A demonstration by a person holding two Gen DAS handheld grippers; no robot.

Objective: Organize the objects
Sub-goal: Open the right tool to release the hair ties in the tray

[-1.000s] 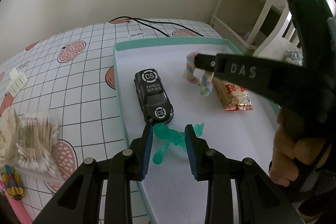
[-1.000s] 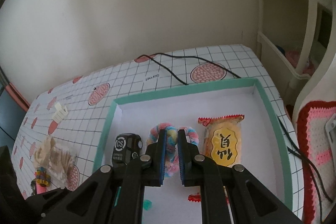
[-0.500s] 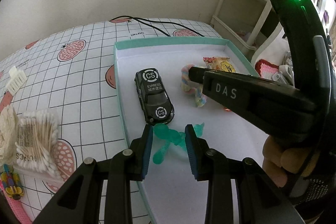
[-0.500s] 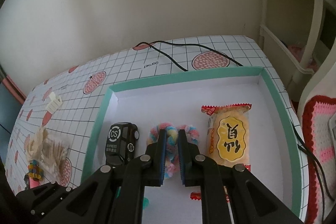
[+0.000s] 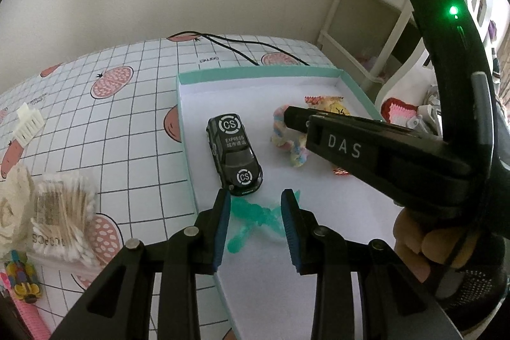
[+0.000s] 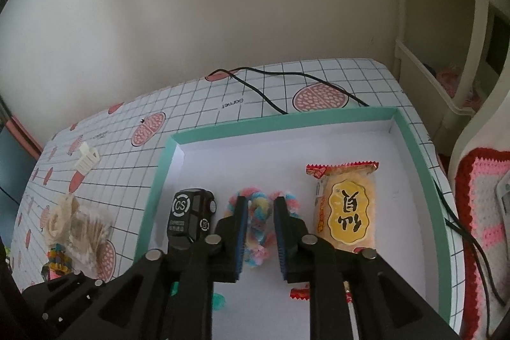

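Progress looks partial to me: toy car [image 5: 234,153], pastel scrunchie [image 6: 255,223], snack packet [image 6: 346,209] and teal figure [image 5: 251,217] lie in the teal-rimmed tray [image 6: 424,168], both jaws apart and empty, while cotton swabs [image 5: 60,220] and white hair claw [image 5: 28,125] wait on the table [image 5: 127,129].

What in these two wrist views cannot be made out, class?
- Teal toy: left view, shape partly hidden between the left gripper fingers.
- Second snack packet: right view, mostly behind the right gripper.
- Colourful item: left view, too blurred at the edge to identify.
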